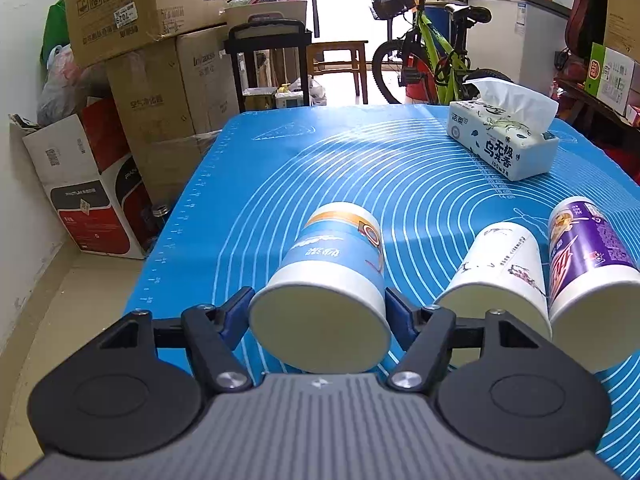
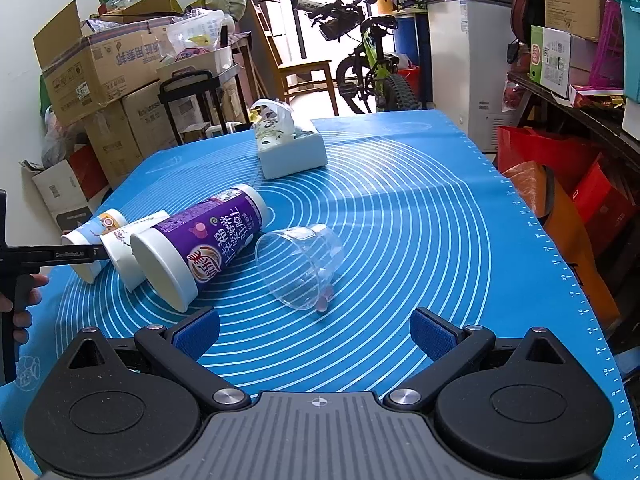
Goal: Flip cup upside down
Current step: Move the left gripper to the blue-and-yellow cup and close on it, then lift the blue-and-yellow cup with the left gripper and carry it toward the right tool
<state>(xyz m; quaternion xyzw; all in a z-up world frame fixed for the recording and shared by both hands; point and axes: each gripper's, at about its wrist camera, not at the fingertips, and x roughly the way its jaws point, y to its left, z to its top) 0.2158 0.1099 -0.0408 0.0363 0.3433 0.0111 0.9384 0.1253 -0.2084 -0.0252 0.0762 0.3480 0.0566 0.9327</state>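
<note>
A blue and white paper cup (image 1: 332,276) lies on its side on the blue mat (image 1: 248,208), its mouth toward the camera. My left gripper (image 1: 318,304) has its blue pads close on either side of the cup's rim end; whether they touch it I cannot tell. A white paper cup (image 1: 500,276) and a purple cup (image 1: 588,264) lie on their sides to its right. In the right wrist view these cups lie in a row: blue (image 2: 94,236), white (image 2: 124,248), purple (image 2: 200,248). A clear plastic cup (image 2: 300,264) lies on its side ahead of my open, empty right gripper (image 2: 314,330).
A tissue box (image 1: 504,140) stands on the mat's far right; in the right wrist view it (image 2: 288,148) is far centre. Cardboard boxes (image 1: 152,60) stack left of the table. A bicycle (image 1: 432,52) and wooden chair (image 2: 296,68) stand beyond. Red bags (image 2: 560,184) sit right of the table.
</note>
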